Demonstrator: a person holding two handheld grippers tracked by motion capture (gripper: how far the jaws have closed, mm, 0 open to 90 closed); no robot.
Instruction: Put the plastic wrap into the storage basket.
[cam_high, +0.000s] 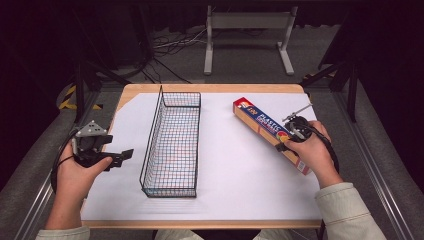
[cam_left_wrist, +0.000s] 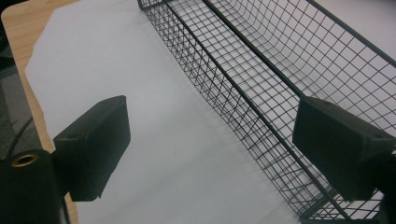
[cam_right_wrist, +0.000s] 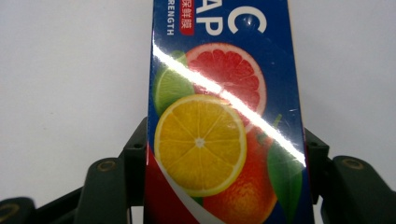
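Right gripper (cam_high: 286, 145) pinches the plastic wrap box (cam_high: 265, 127) across its width near the end closest to the person, black jaws pressed against both long sides in the right gripper view. Box (cam_right_wrist: 224, 116) is a long, narrow cardboard carton, glossy dark blue top with a glare streak, printed with a cut orange, pink grapefruit, lime and green leaf, white lettering and a small red label; the side face seen from the high view is orange-tan with a red end. It lies slanted on the white paper sheet (cam_high: 240, 170) on the right part of the wooden table (cam_high: 210, 88), well apart from the wire basket (cam_high: 172, 145). Basket is long, rectangular, thin black grid mesh, upright, sitting mid-table. Left gripper (cam_high: 120, 157) hovers just left of the basket, jaws spread wide, nothing between them; blocky matte black pads (cam_left_wrist: 93, 147).
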